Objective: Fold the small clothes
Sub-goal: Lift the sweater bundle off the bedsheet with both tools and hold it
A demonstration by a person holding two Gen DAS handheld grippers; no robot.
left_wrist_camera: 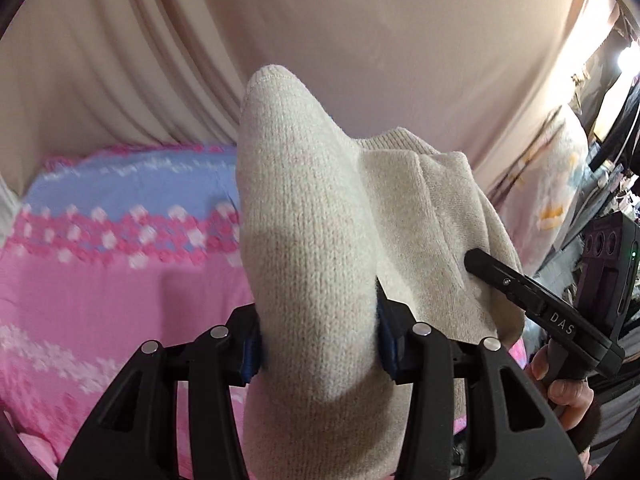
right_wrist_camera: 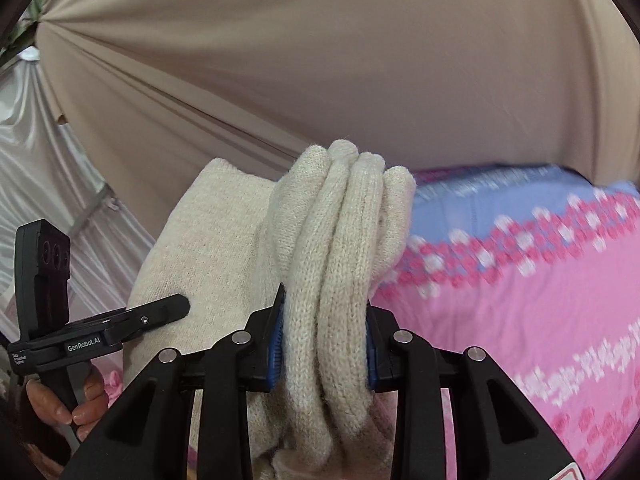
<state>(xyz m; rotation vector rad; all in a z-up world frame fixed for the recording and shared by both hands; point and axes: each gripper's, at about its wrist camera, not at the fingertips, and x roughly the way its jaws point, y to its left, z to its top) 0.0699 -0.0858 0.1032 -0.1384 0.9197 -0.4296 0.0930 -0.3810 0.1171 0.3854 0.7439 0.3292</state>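
A cream knitted garment (left_wrist_camera: 304,208) hangs bunched between my two grippers, lifted above the bed. My left gripper (left_wrist_camera: 318,340) is shut on a thick roll of it, the blue pads pressing both sides. In the right wrist view, my right gripper (right_wrist_camera: 324,344) is shut on several stacked folds of the same knit (right_wrist_camera: 332,232). The right gripper's finger (left_wrist_camera: 500,280) pokes against the cloth at the right of the left wrist view. The left gripper's finger (right_wrist_camera: 160,312) shows at the left of the right wrist view. The garment's lower part is hidden.
A pink and blue patterned bedspread (left_wrist_camera: 100,280) (right_wrist_camera: 520,300) lies below. A beige curtain (left_wrist_camera: 360,40) (right_wrist_camera: 320,60) fills the background, with white satin cloth (right_wrist_camera: 40,160) beside it. Piled household items (left_wrist_camera: 560,184) stand at the far right. A person's hands (left_wrist_camera: 560,384) (right_wrist_camera: 72,404) hold the handles.
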